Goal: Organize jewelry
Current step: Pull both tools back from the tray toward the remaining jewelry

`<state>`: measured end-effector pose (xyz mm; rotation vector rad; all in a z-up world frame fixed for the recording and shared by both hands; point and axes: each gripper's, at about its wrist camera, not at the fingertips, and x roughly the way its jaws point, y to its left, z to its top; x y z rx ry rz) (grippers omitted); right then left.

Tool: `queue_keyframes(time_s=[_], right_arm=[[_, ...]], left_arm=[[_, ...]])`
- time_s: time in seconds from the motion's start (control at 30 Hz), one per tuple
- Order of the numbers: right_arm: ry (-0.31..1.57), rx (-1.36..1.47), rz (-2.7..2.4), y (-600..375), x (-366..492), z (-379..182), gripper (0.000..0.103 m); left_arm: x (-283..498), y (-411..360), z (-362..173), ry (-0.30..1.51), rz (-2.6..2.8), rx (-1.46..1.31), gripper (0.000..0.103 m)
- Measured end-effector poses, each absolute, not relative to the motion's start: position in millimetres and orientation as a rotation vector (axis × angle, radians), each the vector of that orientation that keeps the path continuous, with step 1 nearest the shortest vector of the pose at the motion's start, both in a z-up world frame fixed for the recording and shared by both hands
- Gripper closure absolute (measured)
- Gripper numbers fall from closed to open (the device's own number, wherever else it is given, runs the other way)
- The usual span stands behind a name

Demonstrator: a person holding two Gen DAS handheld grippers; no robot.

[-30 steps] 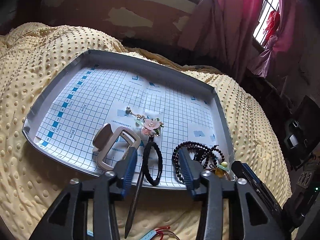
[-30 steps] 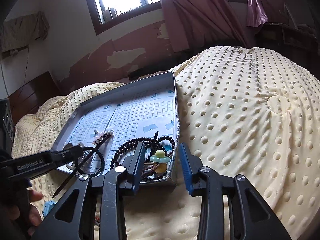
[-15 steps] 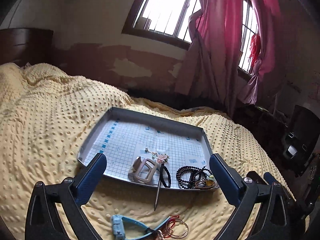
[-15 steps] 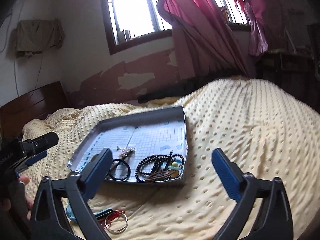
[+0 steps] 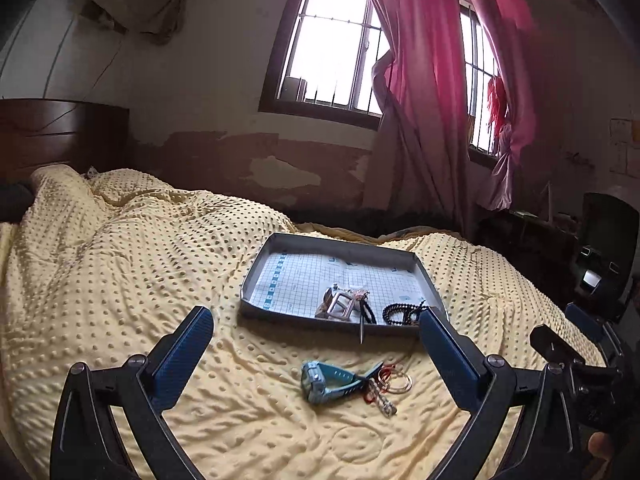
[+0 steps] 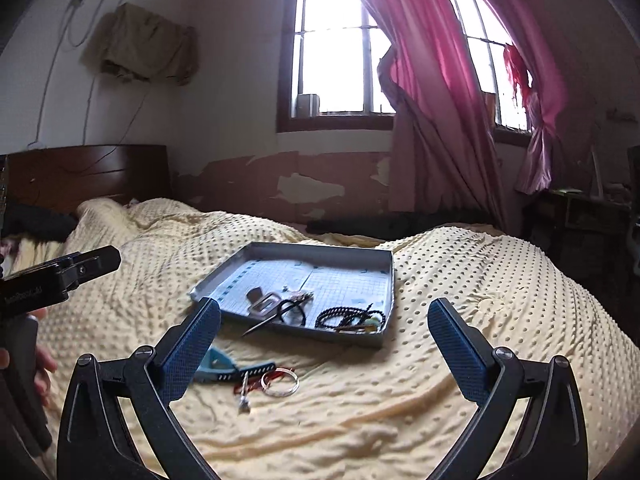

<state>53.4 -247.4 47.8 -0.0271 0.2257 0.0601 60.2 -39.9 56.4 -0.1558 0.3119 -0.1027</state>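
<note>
Both grippers hang wide open and empty, left gripper (image 5: 316, 344) and right gripper (image 6: 324, 334), jaws spread well above the bed (image 5: 120, 280). The tray (image 5: 256, 280) holds beads (image 5: 400, 312) and a hairpin (image 5: 362, 326) poking over its rim. Watch (image 5: 324, 382) and rings (image 5: 394, 380) lie outside on soft quilt: pressing down could bury them.

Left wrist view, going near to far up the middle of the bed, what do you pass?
Blue watch and rings on the blanket → hair stick tip over the tray's near rim → tray → window.
</note>
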Motion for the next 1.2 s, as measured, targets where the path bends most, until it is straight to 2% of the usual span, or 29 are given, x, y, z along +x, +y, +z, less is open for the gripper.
queue_keyframes(time_s=[0.37, 0.73, 1.2], right_arm=[[0.341, -0.029, 0.095, -240.4, 11.9, 22.1, 0.001], [0.573, 0.057, 0.136, -241.5, 39.8, -20.0, 0.001], [0.662, -0.002, 0.173, -223.5, 54.2, -32.5, 0.001]], left_arm=[[15.8, -22.6, 12.6, 0.379, -0.03, -0.134, 0.0], [16.3, -32.6, -7.2, 0.498, 0.022, -0.035, 0.0], [36.4, -15.0, -20.0, 0.58, -0.017, -0.143, 0.0]])
